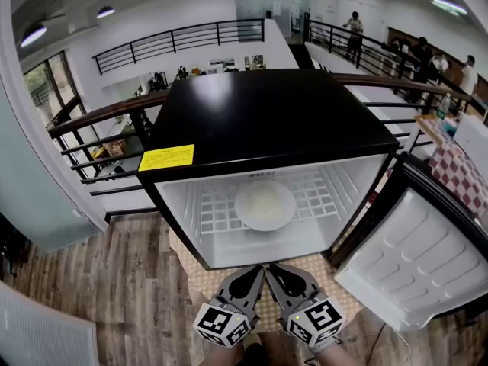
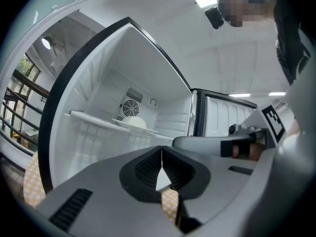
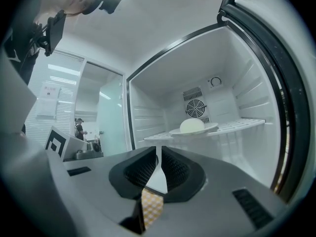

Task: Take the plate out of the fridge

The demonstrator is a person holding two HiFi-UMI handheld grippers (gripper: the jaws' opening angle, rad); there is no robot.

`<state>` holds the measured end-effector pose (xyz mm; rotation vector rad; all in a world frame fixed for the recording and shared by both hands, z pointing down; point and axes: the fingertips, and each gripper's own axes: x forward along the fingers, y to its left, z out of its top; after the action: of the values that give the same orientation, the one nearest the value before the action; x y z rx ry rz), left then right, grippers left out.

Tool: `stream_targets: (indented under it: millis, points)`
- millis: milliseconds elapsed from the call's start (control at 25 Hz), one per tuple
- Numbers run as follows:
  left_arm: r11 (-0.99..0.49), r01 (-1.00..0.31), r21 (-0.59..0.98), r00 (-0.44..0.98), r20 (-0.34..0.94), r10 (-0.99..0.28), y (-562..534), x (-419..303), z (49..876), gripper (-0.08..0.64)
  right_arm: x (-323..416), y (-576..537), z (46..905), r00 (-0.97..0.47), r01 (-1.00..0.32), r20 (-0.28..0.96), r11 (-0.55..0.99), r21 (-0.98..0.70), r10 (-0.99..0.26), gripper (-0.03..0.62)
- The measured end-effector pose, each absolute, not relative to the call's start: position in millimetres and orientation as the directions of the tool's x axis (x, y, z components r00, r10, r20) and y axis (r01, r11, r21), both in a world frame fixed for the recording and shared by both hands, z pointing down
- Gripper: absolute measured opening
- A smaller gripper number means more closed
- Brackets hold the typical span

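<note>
Plate: the white plate (image 1: 264, 204) lay about mid-way along the wire shelf (image 1: 210, 218) inside the open fridge (image 1: 267, 113), with 1 pale round lump (image 3: 191, 125) on it.
Fridge: it had a black top and a white inside, with a round fan grille (image 3: 195, 107) on the far wall behind the plate and a yellow sticker (image 1: 166, 158) at the near left corner of the top.
Door: the door (image 1: 415, 258) stood swung open to the right, its white inner side showing.
Left gripper: the left gripper (image 2: 161, 154) was held on the near side of the opening, well apart from the plate, its 2 jaws pressed together with nothing between them.
Right gripper: the right gripper (image 3: 158, 154) was just beside the left one, its jaws likewise pressed together and empty.
Floor: a checked yellow mat (image 1: 200, 277) lay under the fridge on a wooden floor (image 1: 114, 280).
Far side: a black railing (image 1: 183, 36) ran behind, and a few people (image 1: 353, 29) stood at the far right.
</note>
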<state>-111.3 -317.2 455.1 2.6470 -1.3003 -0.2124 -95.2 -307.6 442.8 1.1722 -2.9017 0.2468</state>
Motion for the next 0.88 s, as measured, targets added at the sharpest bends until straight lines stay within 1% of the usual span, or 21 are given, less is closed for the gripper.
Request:
stream_targets:
  millis: [400,560,720,880]
  points:
    - [-0.603,-0.767,0.221,0.609,-0.049,-0.792,-327,-115,456,0.011,-102,-327,438,-0.705,-0.698,0.05,0.681,-0.22,-0.707,0.052]
    - [-0.611,-0.761,0.217,0.617,-0.047,-0.785,-337,-115,457,0.011,-99,-342,440,-0.681,-0.714,0.054,0.645,-0.274,-0.731,0.052]
    - [-0.615,-0.759,0.213,0.621,-0.047,-0.782,-347,-116,456,0.011,-93,-359,442,-0.656,-0.706,0.049,0.591,-0.39,-0.753,0.052]
    - [-0.621,-0.755,0.211,0.626,-0.047,-0.778,-354,-118,455,0.011,-85,-375,440,-0.627,-0.651,0.019,0.511,-0.562,-0.779,0.054]
